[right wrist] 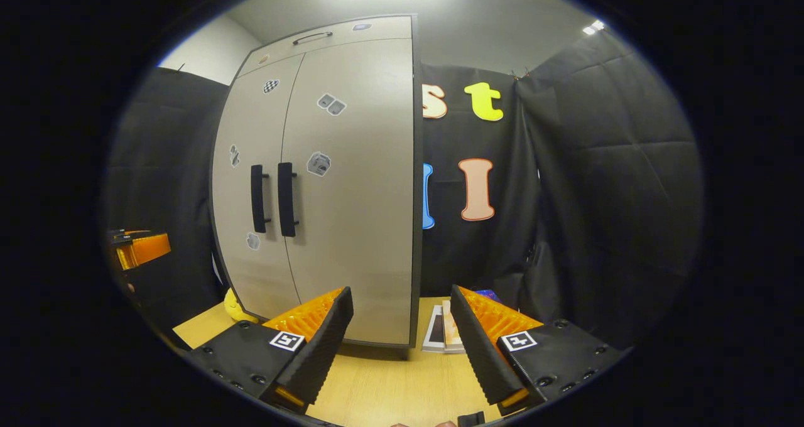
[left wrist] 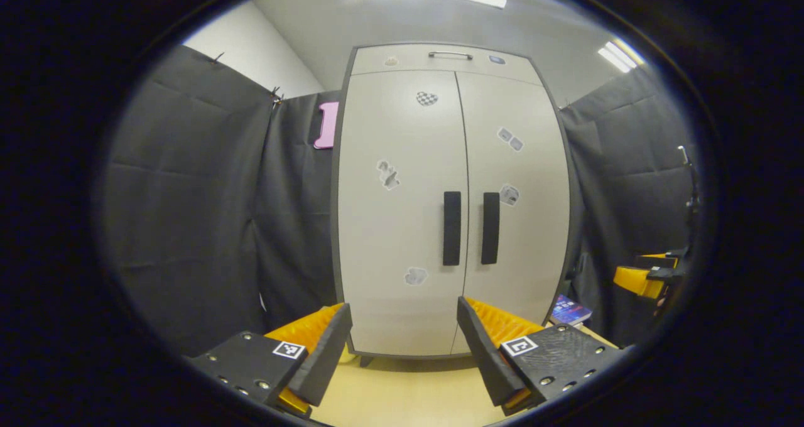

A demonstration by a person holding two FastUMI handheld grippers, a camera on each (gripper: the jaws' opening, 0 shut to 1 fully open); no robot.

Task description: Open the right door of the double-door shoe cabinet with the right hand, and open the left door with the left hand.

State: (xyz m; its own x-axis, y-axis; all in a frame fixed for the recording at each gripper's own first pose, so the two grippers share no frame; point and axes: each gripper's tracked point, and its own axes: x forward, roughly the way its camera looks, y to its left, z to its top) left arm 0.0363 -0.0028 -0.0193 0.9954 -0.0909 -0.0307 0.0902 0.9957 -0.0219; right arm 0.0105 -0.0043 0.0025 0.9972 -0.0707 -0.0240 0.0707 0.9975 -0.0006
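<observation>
The shoe cabinet (left wrist: 402,226) stood upright on the bench (left wrist: 408,389), at 12 o'clock in the left gripper view, with both doors shut. The left door (left wrist: 396,213) and the right door (left wrist: 515,226) each carried a dark vertical handle, the left handle (left wrist: 451,228) just beside the right handle (left wrist: 490,228). The left hand-held gripper (left wrist: 402,345) was open and held nothing, well apart from the doors. The right hand-held gripper (right wrist: 402,339) was open too, with the cabinet at 11 o'clock in its view.
</observation>
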